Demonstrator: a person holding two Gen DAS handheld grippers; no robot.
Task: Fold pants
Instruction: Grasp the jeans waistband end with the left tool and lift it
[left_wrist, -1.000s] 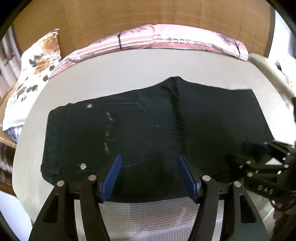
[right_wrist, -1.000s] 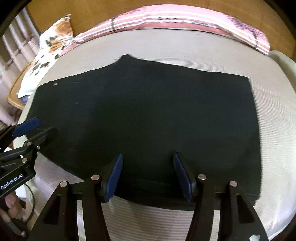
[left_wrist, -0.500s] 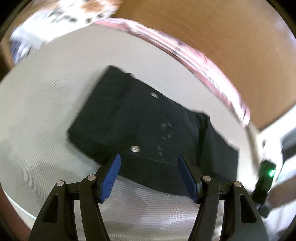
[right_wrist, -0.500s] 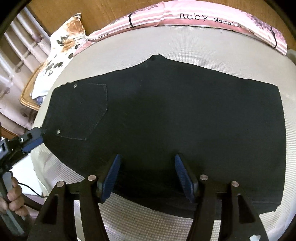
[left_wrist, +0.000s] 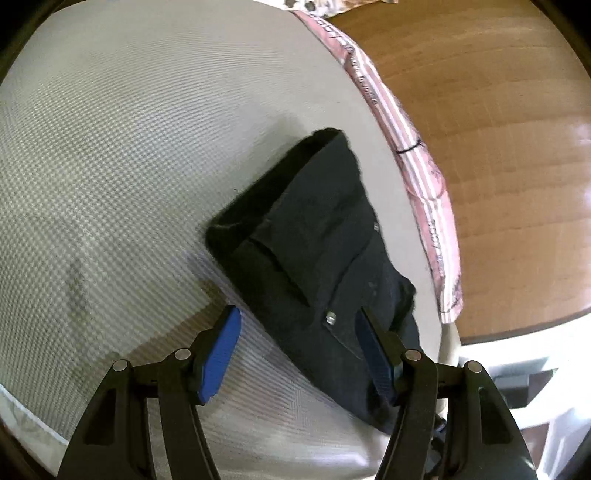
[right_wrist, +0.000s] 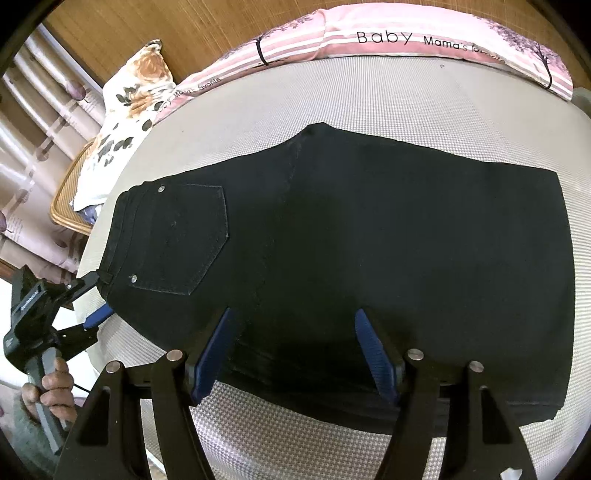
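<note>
1. Right wrist view is showing us the black pants (right_wrist: 369, 236) lying flat on the bed (right_wrist: 406, 103), already doubled into a broad dark panel, waistband to our left and the folded end to our right.
2. We are holding the right tongs (right_wrist: 291, 347) with the blue pads standing apart over the near edge of the cloth, gripping nothing.
3. We are holding the left tongs (left_wrist: 295, 343) spread apart as well, at the waistband corner; one pad (left_wrist: 221, 354) is over the bed surface and the other is against the dark cloth beside a metal rivet (left_wrist: 330, 316). From the right wrist view the same tool (right_wrist: 94, 299) is sitting at that corner, the person's hand (right_wrist: 51, 391) wrapped round its handle.
4. We are judging the fabric to be denim-like: soft enough to bend, yet fairly thick and heavy, so it is likely to hold a crease and drape slowly rather than flutter.
5. We are reckoning the waistband (right_wrist: 118, 229) the best hold on the left, since its stitched layers are the firmest; pinching all layers together matters, or the lower ones may be left behind.
6. We are favouring the near edge for the right tongs, well in from the corner, so the panel is lifting evenly.
7. We are also noting a striped pink pillow (right_wrist: 406, 37) along the bed's far side, well apart from the pants.
</note>
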